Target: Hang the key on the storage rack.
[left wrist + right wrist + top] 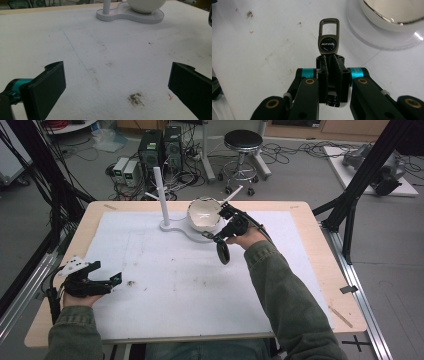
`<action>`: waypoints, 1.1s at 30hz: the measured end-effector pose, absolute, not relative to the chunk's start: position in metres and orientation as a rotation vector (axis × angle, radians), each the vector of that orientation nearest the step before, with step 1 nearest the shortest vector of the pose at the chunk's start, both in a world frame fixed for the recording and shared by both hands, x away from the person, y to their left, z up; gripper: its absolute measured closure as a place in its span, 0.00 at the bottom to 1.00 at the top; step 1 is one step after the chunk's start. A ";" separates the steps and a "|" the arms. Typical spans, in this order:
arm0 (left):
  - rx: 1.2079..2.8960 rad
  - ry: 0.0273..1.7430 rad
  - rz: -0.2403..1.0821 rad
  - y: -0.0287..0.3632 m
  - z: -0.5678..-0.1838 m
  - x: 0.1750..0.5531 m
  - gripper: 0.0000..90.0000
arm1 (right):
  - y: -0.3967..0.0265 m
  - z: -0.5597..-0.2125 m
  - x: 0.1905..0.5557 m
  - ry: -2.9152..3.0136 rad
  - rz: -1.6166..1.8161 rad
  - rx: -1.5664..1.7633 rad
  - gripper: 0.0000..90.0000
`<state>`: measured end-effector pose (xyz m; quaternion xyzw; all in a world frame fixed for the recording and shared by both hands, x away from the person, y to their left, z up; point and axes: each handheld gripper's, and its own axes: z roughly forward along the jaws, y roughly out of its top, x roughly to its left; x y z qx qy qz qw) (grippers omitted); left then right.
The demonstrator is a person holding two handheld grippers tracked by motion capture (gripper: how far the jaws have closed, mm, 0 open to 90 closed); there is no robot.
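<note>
We see the right gripper clamped on a black key fob, its metal clasp pointing away along the jaws, beside the white bowl. The left gripper rests wide open on the counter.

The bowl is glossy white; the key fob has a brushed metal clasp; the surface is matt, stained white.

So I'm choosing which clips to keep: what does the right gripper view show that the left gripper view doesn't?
Right gripper view: the jaws shut on a black key holder with a metal clasp, and the bowl's inside rim.
Left gripper view: open jaws with nothing between them, the stand's upright post, a dark stain.
Both: white mat, bowl, white stand base.
</note>
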<state>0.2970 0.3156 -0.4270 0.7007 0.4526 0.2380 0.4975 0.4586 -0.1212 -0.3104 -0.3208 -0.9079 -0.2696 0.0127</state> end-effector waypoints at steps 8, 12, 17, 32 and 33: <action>1.696 1.095 0.576 0.316 -0.428 0.298 0.02 | -0.088 -0.298 0.466 -2.850 -0.828 -0.925 0.92; 1.696 1.100 0.573 0.316 -0.428 0.298 0.02 | -0.078 -0.292 0.471 -2.857 -0.833 -0.900 0.92; 1.698 1.097 0.573 0.317 -0.428 0.299 0.02 | -0.058 -0.278 0.480 -2.866 -0.838 -0.873 0.92; 1.696 1.102 0.567 0.318 -0.429 0.300 0.02 | -0.026 -0.248 0.501 -2.870 -0.857 -0.823 0.92; 1.695 1.103 0.567 0.318 -0.430 0.300 0.02 | -0.026 -0.248 0.501 -2.870 -0.857 -0.823 0.92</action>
